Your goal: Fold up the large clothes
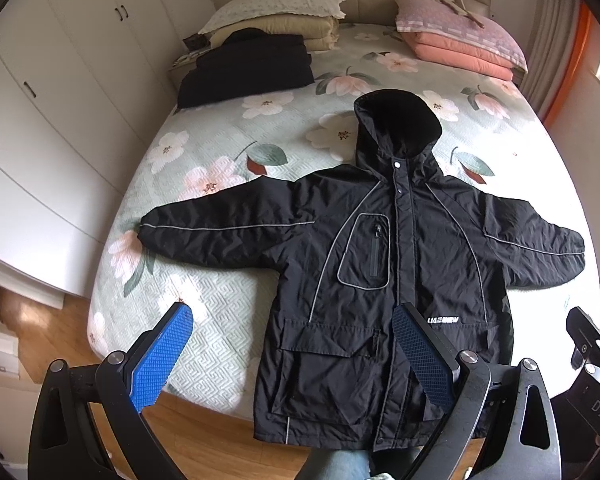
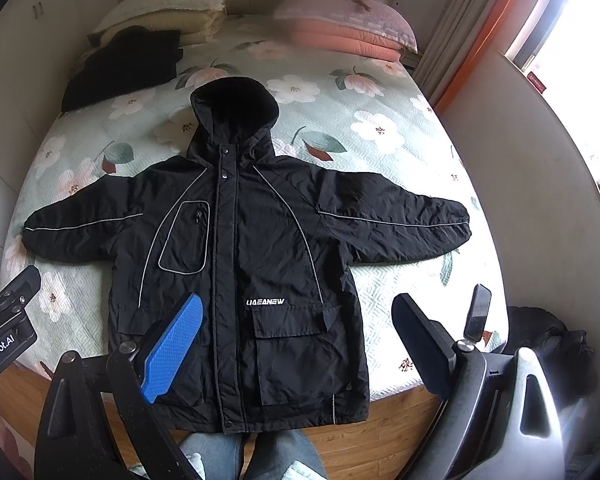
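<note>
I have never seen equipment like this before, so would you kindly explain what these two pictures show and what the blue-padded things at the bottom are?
No robot here: a person holds a two-finger claw in each hand, with a wide-angle camera on each looking along its fingers. One picture is from the left claw, the other from the right claw. The blue pieces are grip pads. Both claws are open and hold nothing. On the bed a black hooded jacket lies face up, sleeves spread, its hem hanging over the near edge. Farther back lie a folded dark garment and pillows. A phone rests near the right claw.
</note>
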### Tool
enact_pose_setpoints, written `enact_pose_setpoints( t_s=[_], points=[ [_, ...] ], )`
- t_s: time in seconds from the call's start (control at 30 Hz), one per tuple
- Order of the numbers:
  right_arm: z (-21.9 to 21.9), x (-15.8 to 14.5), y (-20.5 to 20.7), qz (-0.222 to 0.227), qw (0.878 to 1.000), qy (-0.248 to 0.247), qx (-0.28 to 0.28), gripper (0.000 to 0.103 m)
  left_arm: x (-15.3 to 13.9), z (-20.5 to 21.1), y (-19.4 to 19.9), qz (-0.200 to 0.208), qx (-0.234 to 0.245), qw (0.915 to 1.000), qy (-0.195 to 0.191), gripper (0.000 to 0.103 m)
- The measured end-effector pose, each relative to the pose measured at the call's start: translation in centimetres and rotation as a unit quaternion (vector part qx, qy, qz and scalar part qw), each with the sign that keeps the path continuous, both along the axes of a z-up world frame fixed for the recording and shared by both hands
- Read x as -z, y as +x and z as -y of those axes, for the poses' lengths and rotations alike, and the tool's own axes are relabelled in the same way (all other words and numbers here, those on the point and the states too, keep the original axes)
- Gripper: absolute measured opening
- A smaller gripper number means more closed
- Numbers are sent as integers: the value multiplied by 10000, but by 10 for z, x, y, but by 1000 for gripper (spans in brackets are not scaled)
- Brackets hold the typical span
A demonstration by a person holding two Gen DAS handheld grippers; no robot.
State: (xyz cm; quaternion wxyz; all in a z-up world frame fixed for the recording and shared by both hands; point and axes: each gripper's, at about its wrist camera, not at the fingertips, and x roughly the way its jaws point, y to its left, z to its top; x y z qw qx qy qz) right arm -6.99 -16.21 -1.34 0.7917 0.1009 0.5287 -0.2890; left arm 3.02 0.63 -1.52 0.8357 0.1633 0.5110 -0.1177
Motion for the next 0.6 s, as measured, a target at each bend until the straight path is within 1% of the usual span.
enact_pose_setpoints(
  t_s=[0.23,0.33,0.6],
  points=[
    [1,6,3,-57,10000,41,36,96,7,1,4,-61,33,10000,9,100],
    [0,8,7,-80,9999,46,72,96,10,0,13,-98,84,9999,25,100],
    [-3,11,14,-89,9998,86,158,96,8,2,24,-43,186,9998,-19,100]
  ],
)
